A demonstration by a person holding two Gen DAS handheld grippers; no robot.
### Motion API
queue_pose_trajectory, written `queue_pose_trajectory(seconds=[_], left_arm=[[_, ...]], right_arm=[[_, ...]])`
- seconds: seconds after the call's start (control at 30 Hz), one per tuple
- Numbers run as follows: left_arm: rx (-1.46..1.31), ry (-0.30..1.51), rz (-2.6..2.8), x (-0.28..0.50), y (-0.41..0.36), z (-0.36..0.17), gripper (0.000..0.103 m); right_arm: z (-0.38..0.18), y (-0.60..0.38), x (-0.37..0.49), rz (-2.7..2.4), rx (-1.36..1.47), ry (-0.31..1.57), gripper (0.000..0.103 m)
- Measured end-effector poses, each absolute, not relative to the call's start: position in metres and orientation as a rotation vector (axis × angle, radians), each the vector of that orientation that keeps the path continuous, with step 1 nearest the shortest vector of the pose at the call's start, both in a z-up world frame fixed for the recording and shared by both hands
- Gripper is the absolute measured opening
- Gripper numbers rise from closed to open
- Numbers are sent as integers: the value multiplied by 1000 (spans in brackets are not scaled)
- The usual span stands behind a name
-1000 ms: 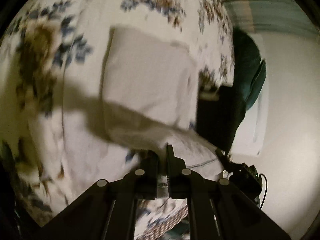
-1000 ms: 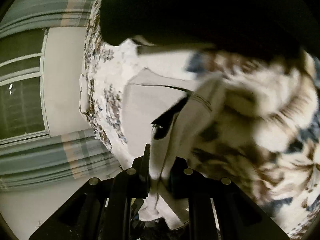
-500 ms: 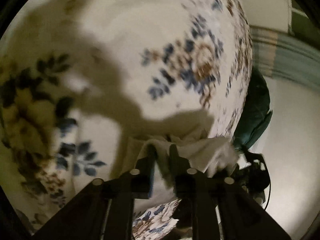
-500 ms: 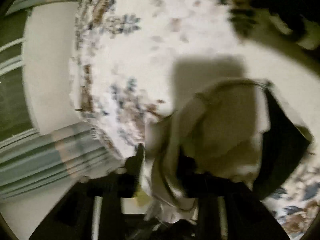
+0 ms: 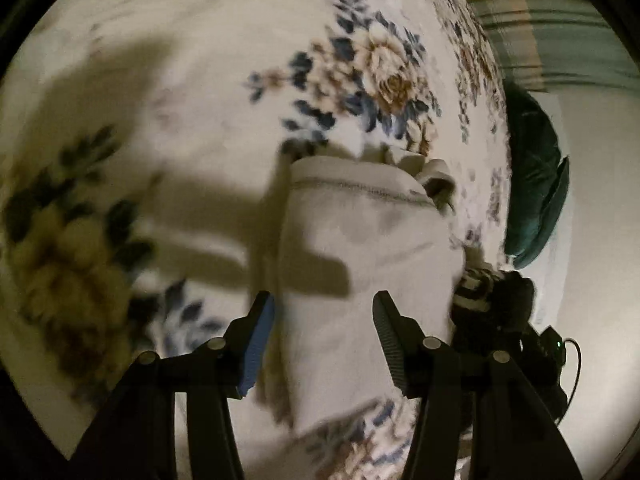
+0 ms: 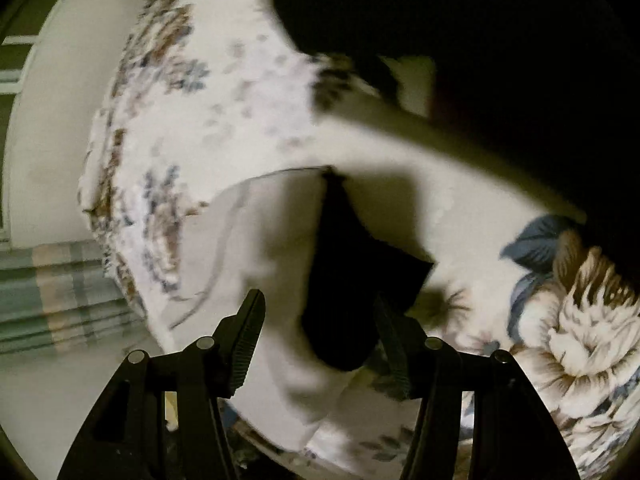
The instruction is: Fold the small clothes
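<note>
Both grippers are now standing open: left gripper and right gripper were each pinching the cloth half a second ago and are gripping nothing now. The cloth is lying just beyond the fingers on the bed, apparently doubled over, hem stitching facing up. A dark piece is overlapping its right edge; blur is hiding what it is. Fold likely placed; smoothing probably remaining.

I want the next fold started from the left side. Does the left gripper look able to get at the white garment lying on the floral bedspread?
Probably yes. The left gripper is open right over the white garment, which lies flat on the floral bedspread between its fingers, with nothing lying across it.
</note>
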State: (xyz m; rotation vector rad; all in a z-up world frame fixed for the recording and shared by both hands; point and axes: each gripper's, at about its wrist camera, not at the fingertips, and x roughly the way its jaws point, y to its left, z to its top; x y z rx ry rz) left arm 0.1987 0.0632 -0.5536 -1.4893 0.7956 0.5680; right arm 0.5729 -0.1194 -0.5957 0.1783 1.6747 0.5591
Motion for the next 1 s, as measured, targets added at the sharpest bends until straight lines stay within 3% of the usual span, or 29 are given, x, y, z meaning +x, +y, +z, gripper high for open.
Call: queue_pose_trajectory(seconds=[0.13,0.3,0.37,0.53,0.57,0.63,0.67,1.0], left_arm=[[-1486,867,608,212,77,-587,51],[-1537,814,539,195,71,-583,54],[-1589,792,521,189,63,-587,56],[-1547,811,513,205,44,-584,54],[-1500,818,513,210,42,-579,53],[-1400,829,510,224,38,-569,24],[-1344,843,499,232,37,-563,17],[-1117,964,289,244,82,-527,15]], right_arm=[[-631,-130,578,487,177,1706,59],[-649,-158,581,503,280,1745,59],[-651,-165,585,548,359,1738,68],[-674,-163,588,603,460,1768,69],[-673,-163,586,608,461,1737,53],[-671,-162,584,627,447,1724,17],[-669,-159,579,629,456,1716,15],[-624,-218,518,574,574,1604,10]])
